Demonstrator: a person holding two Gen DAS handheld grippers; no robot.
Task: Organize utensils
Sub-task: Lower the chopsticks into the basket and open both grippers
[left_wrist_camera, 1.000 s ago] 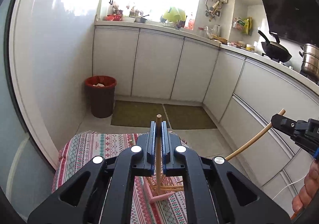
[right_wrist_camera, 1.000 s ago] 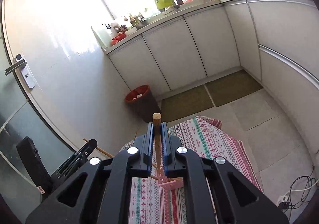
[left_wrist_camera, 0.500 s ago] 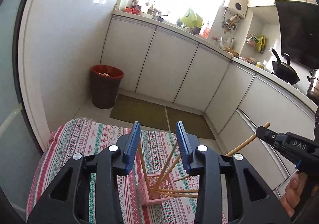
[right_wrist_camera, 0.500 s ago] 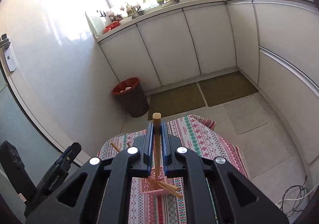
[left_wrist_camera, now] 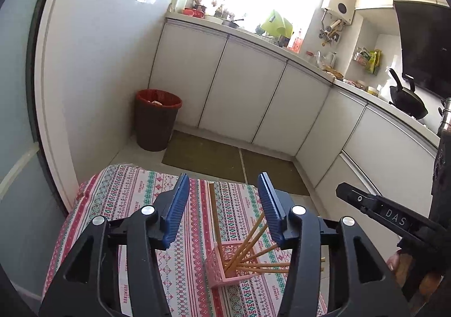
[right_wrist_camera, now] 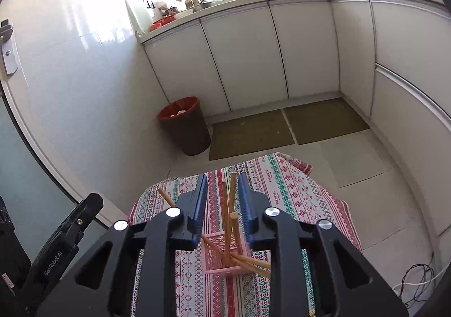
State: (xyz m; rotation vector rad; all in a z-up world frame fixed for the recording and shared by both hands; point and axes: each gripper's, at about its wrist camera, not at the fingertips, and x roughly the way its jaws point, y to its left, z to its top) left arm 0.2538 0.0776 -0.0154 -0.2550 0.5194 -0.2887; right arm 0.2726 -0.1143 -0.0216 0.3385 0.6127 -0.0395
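Note:
A pink lattice basket (left_wrist_camera: 217, 267) (right_wrist_camera: 217, 257) stands on the striped tablecloth (left_wrist_camera: 126, 198) and holds several wooden chopsticks (left_wrist_camera: 245, 243), fanned out. In the left wrist view my left gripper (left_wrist_camera: 223, 177) hangs above the basket, jaws opening, and one upright chopstick (left_wrist_camera: 212, 204) stands free between the blue pads. My right gripper (right_wrist_camera: 222, 177) also hovers over the basket, jaws opening. A chopstick (right_wrist_camera: 232, 229) leans in the basket between its pads, touching neither. Each gripper shows in the other's view: the left gripper (right_wrist_camera: 90, 204), the right gripper (left_wrist_camera: 342, 190).
The small table ends just beyond the basket, with tiled floor and two mats (right_wrist_camera: 284, 128) behind it. A red-rimmed bin (left_wrist_camera: 156, 119) stands by the wall. White cabinets (left_wrist_camera: 242, 97) line the back and right side. A cable (right_wrist_camera: 417, 283) lies on the floor at right.
Both grippers came down over the basket. The left let go of its chopstick first, then the right opened and its chopstick dropped into the basket.

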